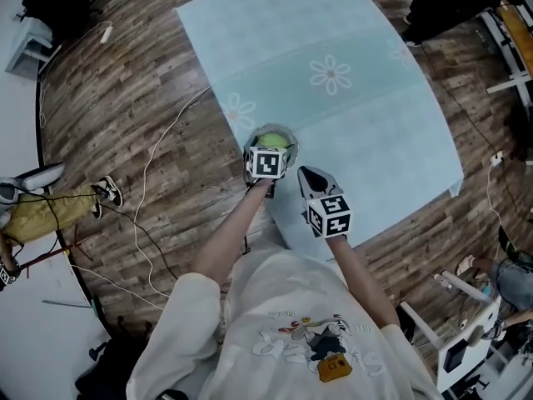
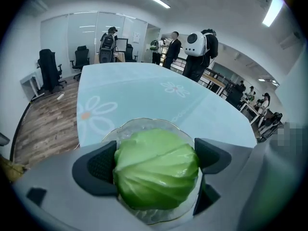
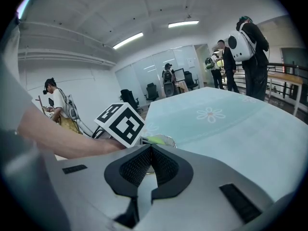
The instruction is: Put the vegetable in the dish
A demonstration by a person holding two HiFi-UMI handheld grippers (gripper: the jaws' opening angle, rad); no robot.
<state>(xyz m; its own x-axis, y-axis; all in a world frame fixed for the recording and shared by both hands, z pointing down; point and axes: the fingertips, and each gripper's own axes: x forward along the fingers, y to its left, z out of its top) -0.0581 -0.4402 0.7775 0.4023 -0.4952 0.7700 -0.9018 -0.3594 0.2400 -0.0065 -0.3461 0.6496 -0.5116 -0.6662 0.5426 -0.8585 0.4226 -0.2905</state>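
A pale green cabbage sits between the dark pads of my left gripper, which is shut on it. Right beneath it is a clear glass dish; I cannot tell whether the cabbage touches it. From the head view, the left gripper hovers over the dish at the table's near edge, with the cabbage showing above its marker cube. My right gripper is shut and empty just right of the dish. In the right gripper view, its jaws meet, and the dish lies beyond them.
A light blue tablecloth with daisy prints covers the table; the dish stands near its front left edge. Cables trail on the wooden floor at left. Several people with backpacks stand beyond the table's far end, beside office chairs.
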